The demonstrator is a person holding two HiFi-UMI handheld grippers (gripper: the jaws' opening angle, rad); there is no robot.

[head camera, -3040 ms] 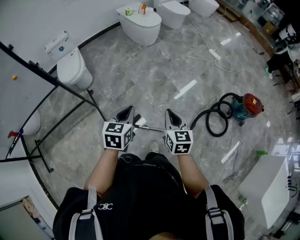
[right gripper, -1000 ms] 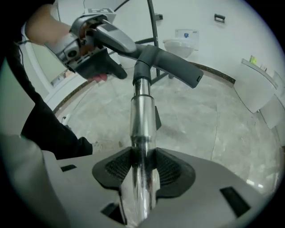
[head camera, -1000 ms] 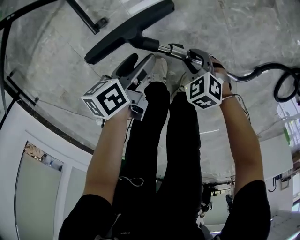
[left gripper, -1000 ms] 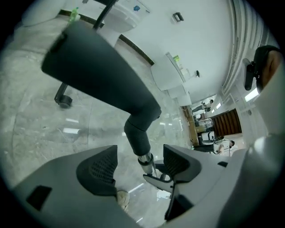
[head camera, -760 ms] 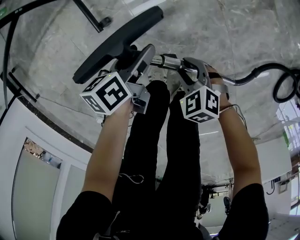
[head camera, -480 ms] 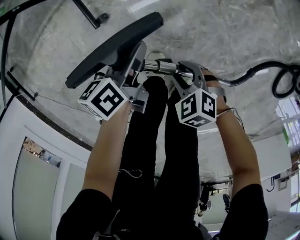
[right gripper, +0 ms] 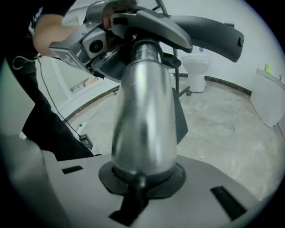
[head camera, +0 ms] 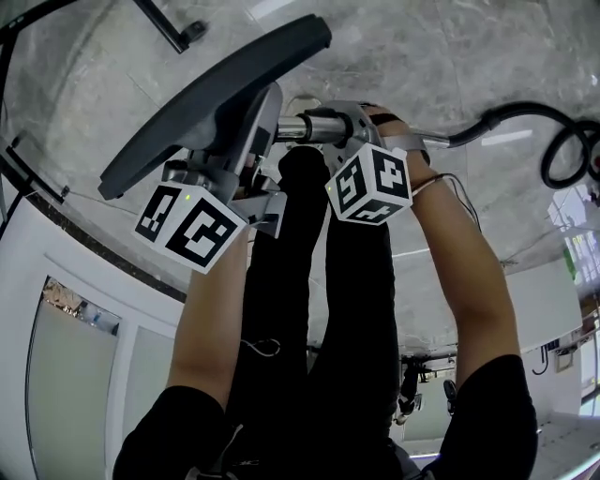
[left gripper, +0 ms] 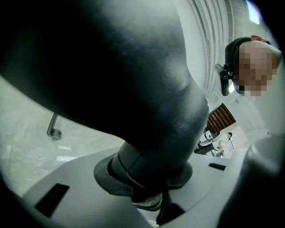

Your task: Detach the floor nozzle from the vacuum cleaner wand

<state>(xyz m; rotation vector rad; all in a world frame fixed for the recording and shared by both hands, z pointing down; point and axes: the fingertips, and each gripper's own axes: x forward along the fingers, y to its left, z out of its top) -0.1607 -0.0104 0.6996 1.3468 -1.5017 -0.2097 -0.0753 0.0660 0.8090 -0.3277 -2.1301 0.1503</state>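
Head view: the floor nozzle [head camera: 216, 89] and wand [head camera: 309, 125], still joined, have come up nearer; left gripper view: the left gripper [left gripper: 153, 202] has just closed, part-open, on the floor nozzle's black neck; right gripper view: the right gripper [right gripper: 138, 187] has just clamped narrowly on the steel wand, readying the pull-apart.

In the head view the jaw tips of the left gripper [head camera: 258, 131], just closed in on the floor nozzle [head camera: 216, 89], lie hidden under its neck. Those of the right gripper [head camera: 352, 122], just closing with the wand [head camera: 309, 127] between them, sit behind a marker cube [head camera: 370, 183], so the nozzle-wand joint shows only in part. The hose [head camera: 525, 109] runs off the right edge, and the black tube frame [head camera: 169, 23] is cut at the top. In the left gripper view the nozzle's neck fills the frame, out of focus and cut at top and left. Figures [left gripper: 220, 142] at the far right are too small to tell. In the right gripper view the nozzle and wand cover part of a toilet [right gripper: 198, 67].
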